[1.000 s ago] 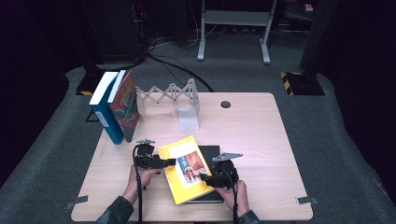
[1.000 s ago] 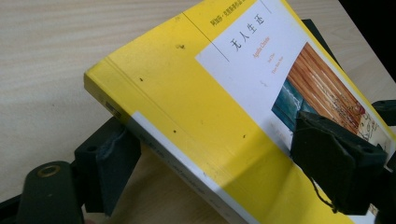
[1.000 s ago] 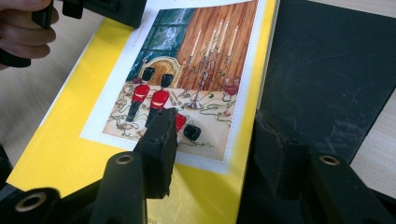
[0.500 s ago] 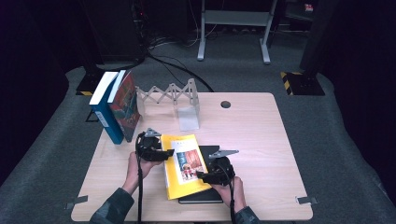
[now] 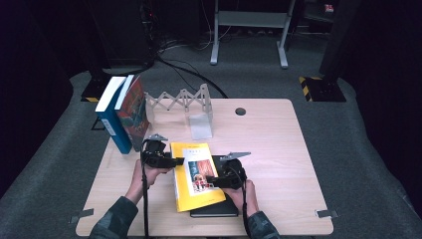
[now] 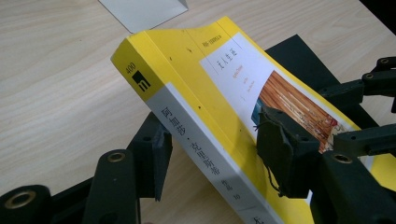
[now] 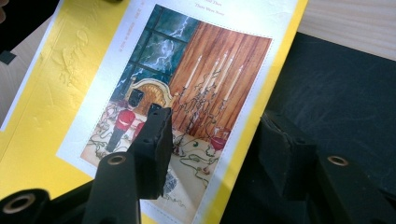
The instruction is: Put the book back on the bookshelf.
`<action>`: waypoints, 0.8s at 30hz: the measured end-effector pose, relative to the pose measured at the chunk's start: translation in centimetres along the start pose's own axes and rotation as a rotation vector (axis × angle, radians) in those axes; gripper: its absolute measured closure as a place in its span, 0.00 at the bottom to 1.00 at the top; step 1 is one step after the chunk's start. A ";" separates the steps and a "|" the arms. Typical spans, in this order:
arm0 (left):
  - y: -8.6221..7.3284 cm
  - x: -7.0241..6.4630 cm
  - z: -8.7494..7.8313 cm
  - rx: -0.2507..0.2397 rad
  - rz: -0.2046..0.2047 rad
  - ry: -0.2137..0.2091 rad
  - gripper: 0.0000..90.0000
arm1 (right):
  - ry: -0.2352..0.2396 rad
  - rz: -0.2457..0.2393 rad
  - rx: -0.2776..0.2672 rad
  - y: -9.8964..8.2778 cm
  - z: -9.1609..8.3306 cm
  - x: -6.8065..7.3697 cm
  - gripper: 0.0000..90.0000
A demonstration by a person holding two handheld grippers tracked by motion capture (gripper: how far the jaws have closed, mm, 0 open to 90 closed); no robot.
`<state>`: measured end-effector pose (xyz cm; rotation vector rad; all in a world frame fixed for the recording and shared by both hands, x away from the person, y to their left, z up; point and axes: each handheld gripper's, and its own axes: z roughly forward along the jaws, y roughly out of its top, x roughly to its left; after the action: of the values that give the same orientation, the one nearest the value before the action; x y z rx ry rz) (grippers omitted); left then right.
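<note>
The left hand-held gripper (image 6: 210, 154) has just closed on the glossy yellow book (image 5: 195, 174) (spine edge raised), lengthwise front-to-back; the right hand-held gripper (image 7: 210, 135), just widening, straddles its far edge.

we can't read the yellow book (image 6: 196, 88)'s small cover print in the left gripper view, and its lower end runs off the frame. the black book (image 5: 219, 206) lies mostly hidden beneath it. in the right gripper view, the cover's top is cut off, and one jaw perhaps touches it.
</note>
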<state>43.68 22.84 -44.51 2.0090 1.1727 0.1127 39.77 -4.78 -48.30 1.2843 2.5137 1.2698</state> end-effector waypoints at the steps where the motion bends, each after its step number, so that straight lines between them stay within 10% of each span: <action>1: 0.1 0.2 0.2 0.011 0.005 -0.016 0.49 | -0.001 0.008 0.008 0.0 0.0 0.1 0.51; 7: 1.1 1.1 1.8 0.024 -0.037 -0.059 0.47 | 0.017 -0.016 0.016 -0.1 0.0 0.5 0.51; 17: 2.1 -0.3 1.5 0.114 0.132 0.032 0.59 | -0.011 -0.034 0.005 -0.1 0.1 1.1 0.51; 24: 2.1 -0.6 1.6 0.113 0.135 0.050 0.59 | -0.137 -0.031 -0.043 -1.1 -2.1 -0.5 0.33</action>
<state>45.50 20.88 -43.99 2.1959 1.0951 0.1691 38.58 -6.82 -47.80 1.2718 2.3900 1.1805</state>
